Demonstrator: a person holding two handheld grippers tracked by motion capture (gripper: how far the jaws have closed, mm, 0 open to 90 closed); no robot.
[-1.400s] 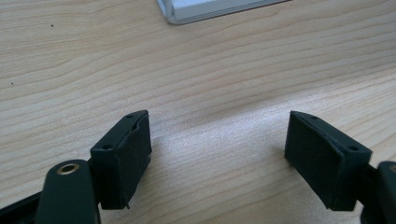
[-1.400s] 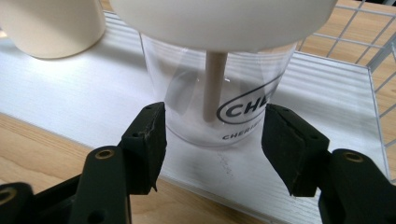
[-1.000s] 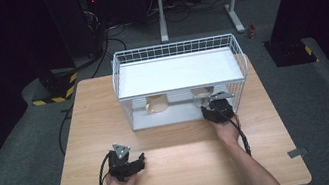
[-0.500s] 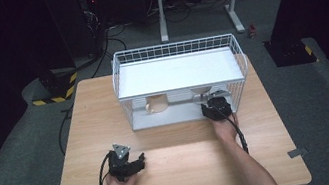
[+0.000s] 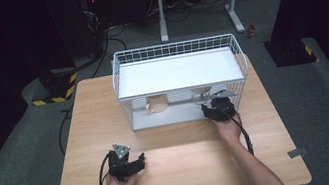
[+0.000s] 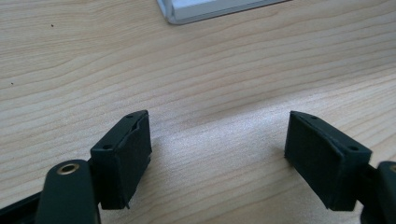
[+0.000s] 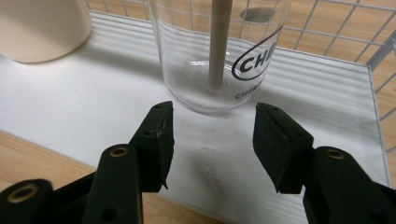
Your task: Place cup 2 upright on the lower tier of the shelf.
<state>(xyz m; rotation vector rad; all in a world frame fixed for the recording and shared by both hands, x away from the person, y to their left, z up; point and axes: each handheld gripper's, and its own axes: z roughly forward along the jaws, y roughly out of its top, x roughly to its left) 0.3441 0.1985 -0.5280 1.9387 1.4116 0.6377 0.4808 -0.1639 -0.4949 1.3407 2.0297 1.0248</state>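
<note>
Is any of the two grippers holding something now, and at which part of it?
Nothing is held. The right gripper is open just in front of the glass, not touching it. The left gripper is open over the bare table.

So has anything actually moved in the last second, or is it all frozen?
Barely anything. The right gripper may have crept a touch toward the lower shelf of the white wire rack, jaws open and just short of the clear glass; nothing was taken hold of or let go. The left gripper rests on the wooden table as before, and the cream cup stands where it was.
</note>
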